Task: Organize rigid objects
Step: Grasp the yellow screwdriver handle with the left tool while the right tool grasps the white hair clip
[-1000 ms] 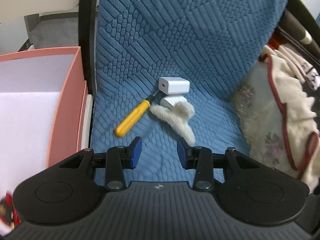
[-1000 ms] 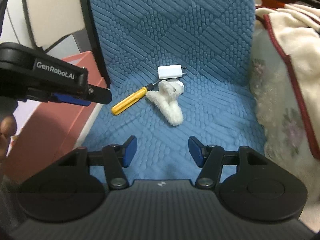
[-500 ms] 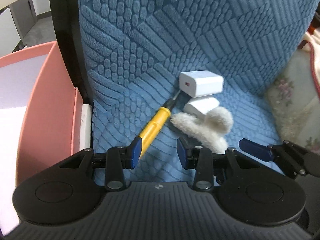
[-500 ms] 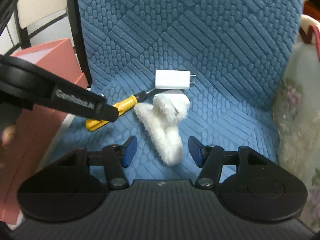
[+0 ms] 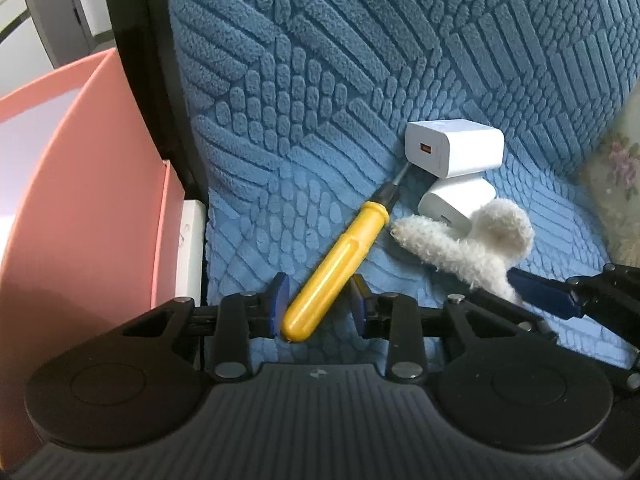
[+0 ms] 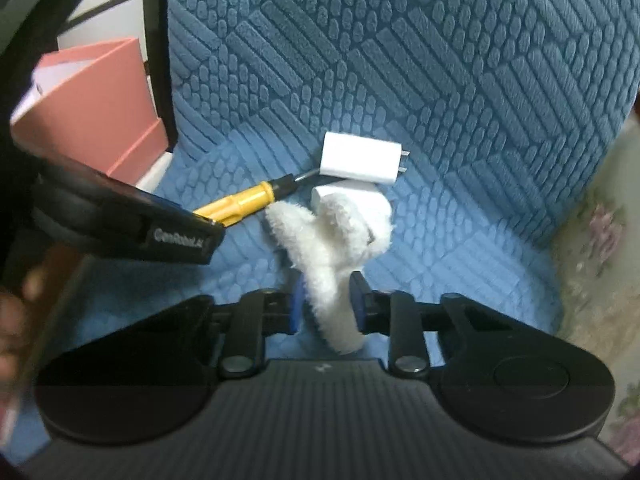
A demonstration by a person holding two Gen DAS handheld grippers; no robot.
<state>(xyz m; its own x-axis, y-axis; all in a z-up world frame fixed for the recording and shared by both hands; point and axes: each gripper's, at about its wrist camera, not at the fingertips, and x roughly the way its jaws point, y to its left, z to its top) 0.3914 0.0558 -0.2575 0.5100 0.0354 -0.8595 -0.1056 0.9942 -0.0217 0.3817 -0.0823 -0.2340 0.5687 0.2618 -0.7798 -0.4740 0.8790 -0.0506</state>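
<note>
A yellow-handled screwdriver (image 5: 336,268) lies on the blue quilted chair seat (image 5: 280,208). Its handle end sits between the fingers of my left gripper (image 5: 318,306), which are still apart and not pressing it. A fluffy white hair claw (image 6: 336,264) lies beside it. My right gripper (image 6: 326,304) has its jaws around the claw's lower end, narrowed close to it. Two white chargers (image 5: 454,152) (image 5: 456,202) rest behind. The screwdriver also shows in the right wrist view (image 6: 240,204).
A pink open box (image 5: 80,200) stands left of the chair, beyond its black frame (image 5: 152,80). A floral cushion (image 6: 592,248) lies at the right. The blue backrest (image 6: 400,40) rises behind the objects.
Both grippers moved forward and down. The left now straddles the screwdriver handle. The right's jaws narrowed around the hair claw.
</note>
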